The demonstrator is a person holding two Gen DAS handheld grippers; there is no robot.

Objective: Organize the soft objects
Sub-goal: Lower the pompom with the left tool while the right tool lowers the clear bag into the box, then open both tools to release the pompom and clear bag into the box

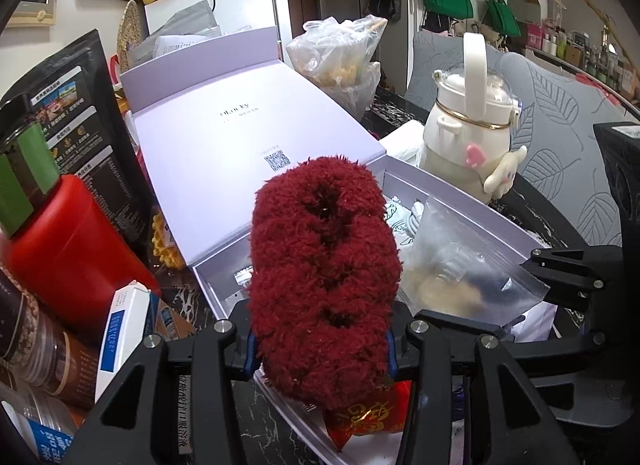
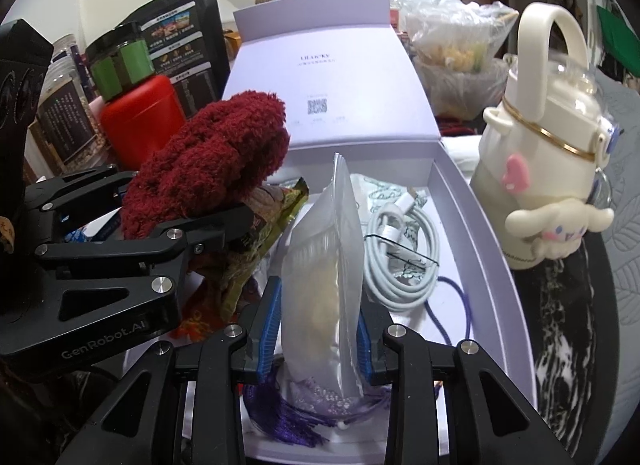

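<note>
My left gripper [image 1: 320,349] is shut on a dark red fuzzy bundle [image 1: 324,277] and holds it over the near left part of an open lilac box [image 1: 460,193]. The bundle also shows in the right wrist view [image 2: 208,169], with the left gripper [image 2: 176,221] around it. My right gripper [image 2: 318,329] is shut on a clear plastic bag [image 2: 324,277] holding pale soft stuff, upright over the box's [image 2: 500,265] front. The bag shows in the left wrist view [image 1: 460,269] with the right gripper [image 1: 560,277] behind it.
The box holds a coiled white cable [image 2: 400,261], a green snack packet [image 2: 260,249], a purple tassel [image 2: 288,421] and a red packet [image 1: 368,413]. A cream bottle with a plush charm [image 2: 548,145] stands right; a red canister [image 2: 140,117], jars and a black bag crowd the left.
</note>
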